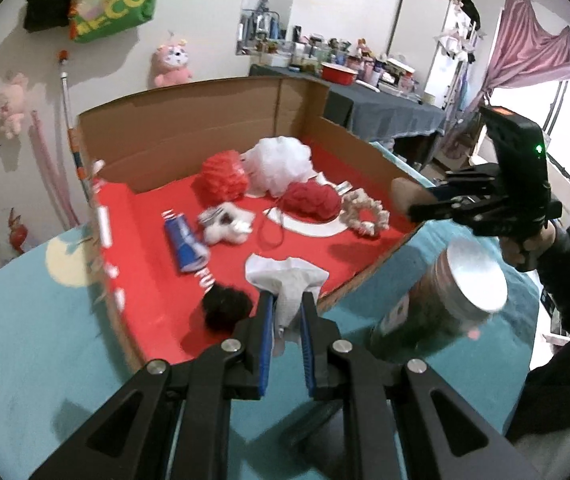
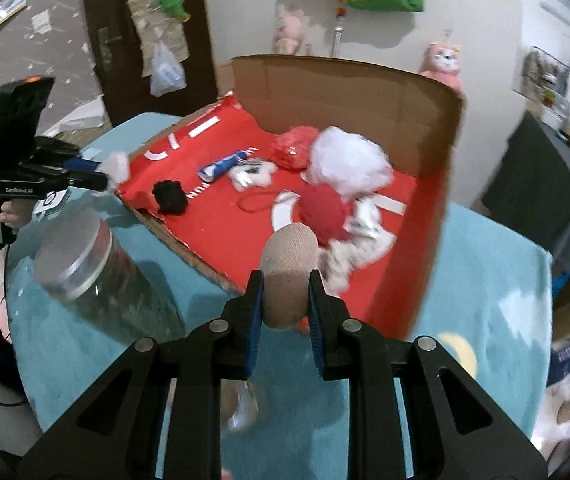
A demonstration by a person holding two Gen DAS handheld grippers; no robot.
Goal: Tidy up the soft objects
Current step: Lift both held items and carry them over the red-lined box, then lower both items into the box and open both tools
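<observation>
My left gripper (image 1: 287,304) is shut on a white cloth (image 1: 285,276) above the near edge of a cardboard box with a red floor (image 1: 205,120). My right gripper (image 2: 285,282) is shut on a beige rolled sock (image 2: 289,252) over the box's near corner (image 2: 345,92). In the box lie a white puff (image 1: 281,164), a red puff (image 1: 223,176), a red yarn ball (image 1: 311,200), a cream scrunchie (image 1: 365,212), a blue-and-white roll (image 1: 185,244) and a black pom (image 1: 225,306). Each view shows the other gripper: right (image 1: 413,208), left (image 2: 105,176).
The box rests on a teal-covered table (image 1: 45,340). A glass jar with a metal lid (image 1: 473,280) (image 2: 77,256) stands on the table between the two grippers, close to the box's edge. A cluttered dark-clothed table (image 1: 385,104) stands behind.
</observation>
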